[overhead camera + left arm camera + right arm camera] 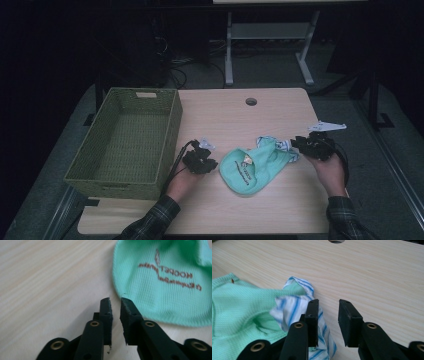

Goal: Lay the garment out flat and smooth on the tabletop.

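Woven green basket (125,142) on the left part of a pale wooden table (225,117) — round cable hole (251,101) near the far edge. Beyond, grey desk legs (306,65) and cables (175,67) on the dark floor.

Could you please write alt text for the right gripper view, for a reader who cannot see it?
The right gripper hovers with its two black jaws apart and nothing between them, just above a wooden table. Left of the jaws lies a mint-green cloth with a blue-and-white striped edge bunched beside the nearer jaw.
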Motion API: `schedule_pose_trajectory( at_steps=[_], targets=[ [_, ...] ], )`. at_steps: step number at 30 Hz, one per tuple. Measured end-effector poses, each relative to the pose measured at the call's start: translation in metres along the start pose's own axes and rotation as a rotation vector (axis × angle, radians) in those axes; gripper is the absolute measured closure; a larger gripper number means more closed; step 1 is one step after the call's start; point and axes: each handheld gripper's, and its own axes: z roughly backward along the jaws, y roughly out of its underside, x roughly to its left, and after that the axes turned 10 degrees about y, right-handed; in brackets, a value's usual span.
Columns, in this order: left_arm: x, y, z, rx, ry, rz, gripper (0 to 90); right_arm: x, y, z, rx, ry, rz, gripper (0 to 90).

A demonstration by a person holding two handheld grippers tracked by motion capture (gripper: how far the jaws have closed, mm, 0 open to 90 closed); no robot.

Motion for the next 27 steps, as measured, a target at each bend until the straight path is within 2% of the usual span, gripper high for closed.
schedule_pose_trajectory(
  at_steps=[1,7,11,13,15,17,21,24,25,27],
  targets=[
    [0.000,-0.002,-0.001,-0.005,0.001,0.003,75.6,0.001,0.000,0.001,-0.004,-0.005,0.001,70.4],
    [0.004,-0.019,-0.008,-0.037,0.023,-0.049,67.0,0.013,0.009,0.009,0.012,-0.050,0.013,82.1],
    [0.006,-0.030,-0.014,-0.058,0.024,-0.074,63.2,0.022,0.018,0.012,0.034,-0.083,0.003,89.4],
    [0.008,-0.035,-0.017,-0.065,0.033,-0.085,62.1,0.027,0.024,0.011,0.051,-0.090,0.025,89.6],
    [0.010,-0.040,-0.021,-0.061,0.040,-0.090,61.1,0.031,0.028,0.011,0.077,-0.107,0.017,89.6],
    [0.011,-0.045,-0.028,-0.053,0.046,-0.101,60.8,0.036,0.031,0.008,0.090,-0.114,0.044,89.7],
    [0.012,-0.052,-0.038,-0.037,0.055,-0.119,60.6,0.043,0.032,0.002,0.105,-0.126,0.045,89.7],
    [0.011,-0.054,-0.044,-0.023,0.038,-0.140,65.0,0.046,0.033,-0.007,0.128,-0.136,0.049,89.7],
    [0.010,-0.055,-0.049,-0.001,0.037,-0.151,69.5,0.046,0.033,-0.010,0.137,-0.138,0.053,89.7],
    [0.010,-0.056,-0.051,0.006,0.036,-0.156,79.9,0.046,0.034,-0.014,0.154,-0.137,0.064,89.7]
  ],
)
